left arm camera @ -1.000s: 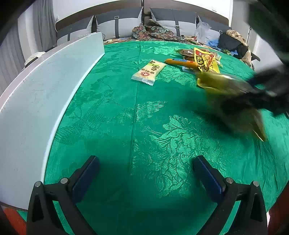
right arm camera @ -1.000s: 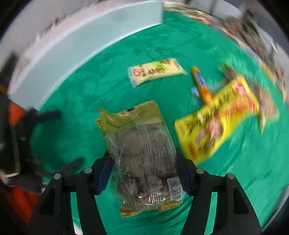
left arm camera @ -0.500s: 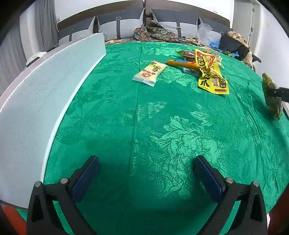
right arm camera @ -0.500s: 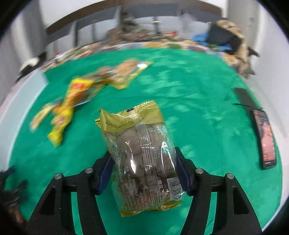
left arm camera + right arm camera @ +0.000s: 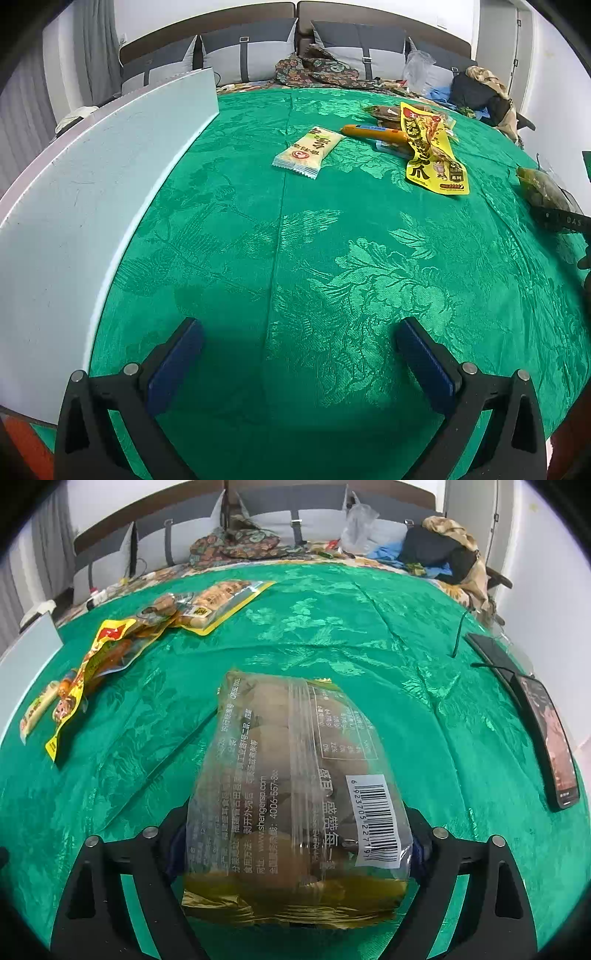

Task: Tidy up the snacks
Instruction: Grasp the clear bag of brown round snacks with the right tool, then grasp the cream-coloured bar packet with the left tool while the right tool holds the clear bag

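A clear snack packet with gold ends, printed with a barcode and packed with brown pieces, is being gripped across its near end by the jaws of the right gripper. The packet is being held out ahead of the gripper, over the bench, which is being covered by a green patterned cloth; whether its far end is touching the cloth cannot be told. In the left wrist view the same packet is being seen at the far right edge, with a dark finger of the gripper across it.

The jaws of the left gripper are being held wide apart with nothing between them, low over the near part of the cloth.

The other snacks are being left lying on the cloth towards the far side: a pale yellow-green packet on its own, and to its right an orange stick partly covered by a long yellow packet, with brown packets just behind them. A white board is being stood on edge along the left side of the bench. A phone is being left near the right edge.
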Tool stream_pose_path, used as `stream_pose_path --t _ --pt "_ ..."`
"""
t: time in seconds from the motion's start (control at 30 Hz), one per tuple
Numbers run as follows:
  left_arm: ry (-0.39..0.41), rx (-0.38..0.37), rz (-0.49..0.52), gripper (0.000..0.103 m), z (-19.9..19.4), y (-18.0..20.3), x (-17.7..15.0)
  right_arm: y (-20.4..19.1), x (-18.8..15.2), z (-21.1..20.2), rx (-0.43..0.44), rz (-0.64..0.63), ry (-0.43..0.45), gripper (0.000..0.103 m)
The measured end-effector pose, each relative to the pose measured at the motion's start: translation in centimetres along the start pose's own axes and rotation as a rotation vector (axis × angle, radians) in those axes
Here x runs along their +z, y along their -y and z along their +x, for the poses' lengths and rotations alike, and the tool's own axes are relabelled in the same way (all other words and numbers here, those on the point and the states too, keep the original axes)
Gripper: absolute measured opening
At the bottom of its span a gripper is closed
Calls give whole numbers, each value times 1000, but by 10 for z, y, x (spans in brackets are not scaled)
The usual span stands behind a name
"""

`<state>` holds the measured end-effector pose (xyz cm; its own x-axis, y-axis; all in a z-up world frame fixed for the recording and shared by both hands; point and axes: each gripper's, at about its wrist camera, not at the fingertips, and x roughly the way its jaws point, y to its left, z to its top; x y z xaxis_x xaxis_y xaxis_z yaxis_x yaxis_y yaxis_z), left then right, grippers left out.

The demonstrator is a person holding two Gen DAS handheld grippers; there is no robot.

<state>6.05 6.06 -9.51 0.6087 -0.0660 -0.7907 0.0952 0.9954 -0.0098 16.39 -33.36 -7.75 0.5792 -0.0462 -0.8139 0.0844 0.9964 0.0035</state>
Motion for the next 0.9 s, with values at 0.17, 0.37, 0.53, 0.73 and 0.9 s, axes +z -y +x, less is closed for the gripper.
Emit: stream_pose_path --t 0.17,0.37,0.53,0.73,0.9 --pt "-11 6 -10 103 1 0 2 0 0 -1 -3 0 -1 91" --pt "-26 8 -13 103 2 0 3 0 1 0 -2 0 -1 91" --pt "-60 9 -18 103 5 0 7 0 1 0 -2 1 -1 91" --pt "-150 -20 9 103 16 0 25 0 1 0 -1 1 -2 92" --pt "-139 -65 28 97 30 -4 79 0 1 1 0 2 -2 92"
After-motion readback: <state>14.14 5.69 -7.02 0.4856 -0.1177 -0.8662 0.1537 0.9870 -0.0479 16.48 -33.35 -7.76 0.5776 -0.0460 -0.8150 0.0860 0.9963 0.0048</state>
